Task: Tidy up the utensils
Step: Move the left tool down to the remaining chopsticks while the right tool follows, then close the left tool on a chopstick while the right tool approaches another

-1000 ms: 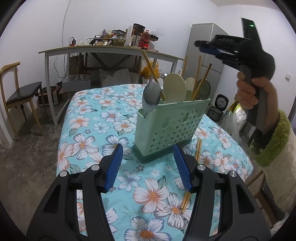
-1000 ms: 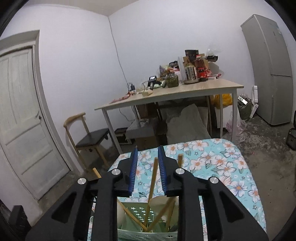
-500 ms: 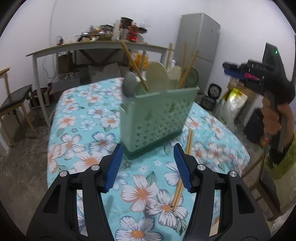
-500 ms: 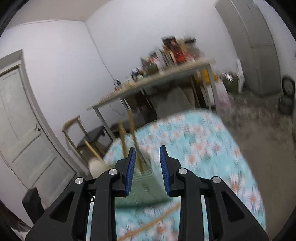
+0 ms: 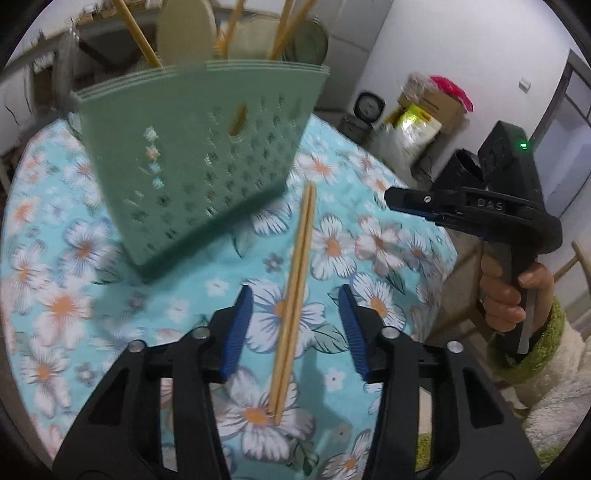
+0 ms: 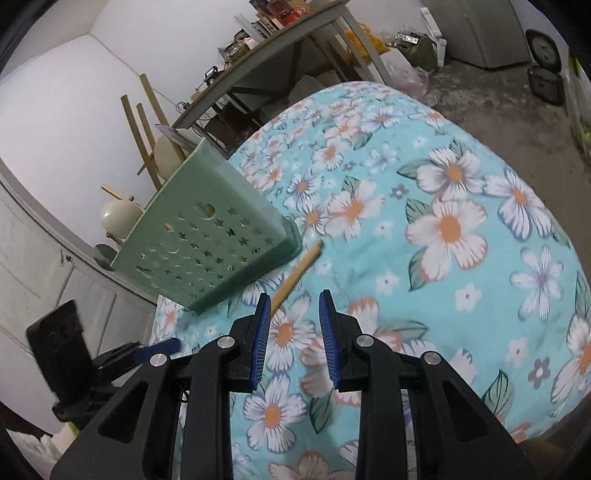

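Observation:
A pair of wooden chopsticks lies on the floral tablecloth, running toward a green perforated utensil holder that stands upright with chopsticks and spoons in it. My left gripper hovers over the lying pair with the sticks between its blue pads; its jaws are closing and the pads stand apart from the wood. In the right wrist view the same pair lies beside the holder. My right gripper is open with nothing between its fingers, just short of the sticks' near end.
A person's hand in a green fleece sleeve carries the right gripper at the table's right edge. Behind stand a cluttered wooden table, a grey fridge and boxes on the floor.
Both grippers have dropped toward the tablecloth and tilted down. The left one moved over the lying chopsticks and narrowed its jaws. The right one swung from above the holder to beside it.

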The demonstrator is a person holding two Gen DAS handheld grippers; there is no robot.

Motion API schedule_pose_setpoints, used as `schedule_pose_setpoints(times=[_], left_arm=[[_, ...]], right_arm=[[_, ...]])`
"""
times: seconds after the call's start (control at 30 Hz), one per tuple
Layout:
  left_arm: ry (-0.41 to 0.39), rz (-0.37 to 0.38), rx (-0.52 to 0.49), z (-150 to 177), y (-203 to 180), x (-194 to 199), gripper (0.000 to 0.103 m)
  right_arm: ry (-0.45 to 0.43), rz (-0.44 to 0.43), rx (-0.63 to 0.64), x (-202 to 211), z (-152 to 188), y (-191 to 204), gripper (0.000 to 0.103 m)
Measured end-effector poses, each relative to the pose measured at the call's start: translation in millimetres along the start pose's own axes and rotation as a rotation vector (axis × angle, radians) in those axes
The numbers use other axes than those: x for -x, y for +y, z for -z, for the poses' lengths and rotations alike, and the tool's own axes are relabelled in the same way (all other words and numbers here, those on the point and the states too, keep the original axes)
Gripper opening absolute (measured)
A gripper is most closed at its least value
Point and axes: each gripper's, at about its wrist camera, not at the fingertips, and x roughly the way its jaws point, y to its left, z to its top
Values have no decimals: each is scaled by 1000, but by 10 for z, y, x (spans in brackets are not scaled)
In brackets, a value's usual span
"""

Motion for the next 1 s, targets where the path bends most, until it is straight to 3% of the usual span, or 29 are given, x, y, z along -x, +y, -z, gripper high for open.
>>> schedule_pose_setpoints(times=[0.27, 0.47, 0.63, 1.0], left_arm=[[120, 104, 123, -78, 234, -382, 21], [169, 161, 185, -108, 365, -539, 16], [183, 217, 238, -121, 427, -598, 8], [157, 264, 306, -135, 445, -516, 6]], right_arm=[[10, -7, -17, -28, 6, -56, 27], [12, -4, -27, -48, 14, -91, 27], [10, -11, -45, -55, 33, -137, 27], [14, -22, -56, -47, 55, -187, 27]])
